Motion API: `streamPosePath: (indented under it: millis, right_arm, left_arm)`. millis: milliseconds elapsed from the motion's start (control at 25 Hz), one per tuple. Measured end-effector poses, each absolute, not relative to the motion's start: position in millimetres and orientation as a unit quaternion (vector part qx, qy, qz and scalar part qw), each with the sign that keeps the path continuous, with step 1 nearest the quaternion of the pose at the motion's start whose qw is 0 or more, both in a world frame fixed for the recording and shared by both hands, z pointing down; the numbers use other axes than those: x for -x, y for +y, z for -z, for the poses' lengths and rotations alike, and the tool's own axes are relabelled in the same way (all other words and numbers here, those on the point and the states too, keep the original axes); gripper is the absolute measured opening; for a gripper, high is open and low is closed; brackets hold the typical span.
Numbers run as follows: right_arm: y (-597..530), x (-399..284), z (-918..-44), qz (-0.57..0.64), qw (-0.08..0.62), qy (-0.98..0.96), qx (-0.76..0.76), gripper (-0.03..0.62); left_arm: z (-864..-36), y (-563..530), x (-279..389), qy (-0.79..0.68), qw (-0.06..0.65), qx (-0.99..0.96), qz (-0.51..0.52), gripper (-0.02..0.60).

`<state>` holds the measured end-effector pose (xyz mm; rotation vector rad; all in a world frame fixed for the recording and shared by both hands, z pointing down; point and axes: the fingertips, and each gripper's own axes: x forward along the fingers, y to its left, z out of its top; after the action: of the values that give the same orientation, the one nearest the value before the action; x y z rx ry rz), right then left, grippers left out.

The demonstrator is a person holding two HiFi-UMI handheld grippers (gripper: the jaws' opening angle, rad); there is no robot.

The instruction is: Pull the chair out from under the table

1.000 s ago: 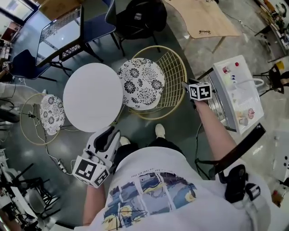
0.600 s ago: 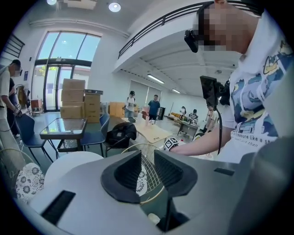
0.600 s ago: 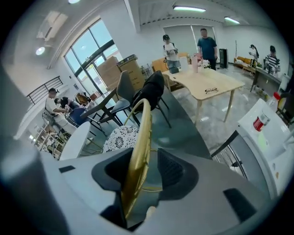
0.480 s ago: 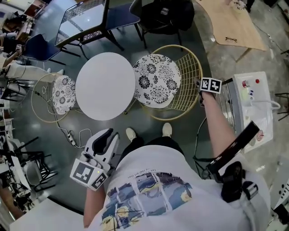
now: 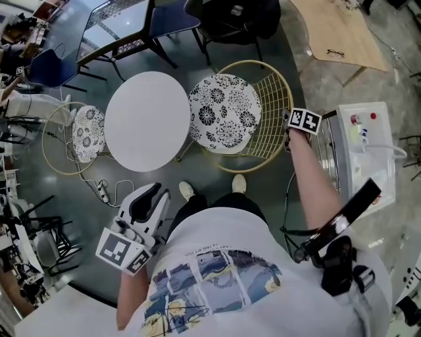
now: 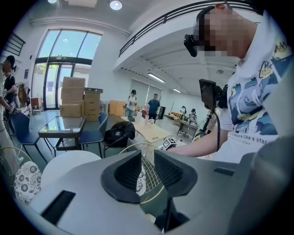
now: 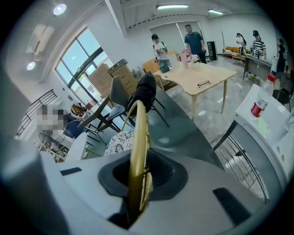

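A gold wire chair (image 5: pixel 273 99) with a black-and-white flowered cushion (image 5: pixel 225 120) stands against the right side of the round white table (image 5: pixel 147 121). My right gripper (image 5: pixel 290 126) is at the chair's back rim on the right. In the right gripper view the gold rim (image 7: pixel 138 137) runs between the jaws of the right gripper (image 7: pixel 140 180), which are closing and pinch it. My left gripper (image 5: pixel 148 197) hangs low by the person's left side, away from the chair. In the left gripper view the left gripper (image 6: pixel 147 172) is open with nothing in it.
A second wire chair (image 5: pixel 87 133) with the same cushion stands left of the table. A white cart (image 5: pixel 365 151) sits close on the right. Behind are a glass table (image 5: pixel 115 29), a wooden table (image 5: pixel 342 33) and a black bag (image 5: pixel 233 13). A power strip (image 5: pixel 102 192) lies on the floor.
My right gripper has come down onto the chair's back rim and its jaws have closed around the gold wire. The left gripper has stayed by the person's side.
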<state>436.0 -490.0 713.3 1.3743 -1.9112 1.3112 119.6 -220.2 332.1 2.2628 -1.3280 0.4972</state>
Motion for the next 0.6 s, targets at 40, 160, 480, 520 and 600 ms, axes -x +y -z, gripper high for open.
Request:
streamPosePath:
  millis: [40, 160, 480, 520, 600]
  right_arm:
    - [-483, -420, -706, -0.474, 0.22, -0.691, -0.5, 0.043]
    - [-469, -368, -680, -0.466, 0.21, -0.693, -0.508, 0.043]
    - [-494, -429, -743, -0.472, 0.207, -0.697, -0.499, 0.041]
    - [-493, -436, -750, -0.471, 0.205, -0.697, -0.501, 0.041]
    - [-492, -446, -753, -0.469, 0.204, -0.693, -0.508, 0.041]
  left_arm:
    - [-327, -212, -101, -0.482, 0.231, -0.826, -0.179, 0.072]
    - [-310, -187, -35, -0.479, 0.218, -0.833, -0.174, 0.072]
    - [-369, -212, -54, -0.462, 0.213, -0.839, -0.195, 0.072]
    - [-376, -209, -55, -0.46, 0.21, -0.84, -0.197, 0.072]
    - [-382, -206, -48, -0.452, 0.209, -0.843, -0.201, 0.072]
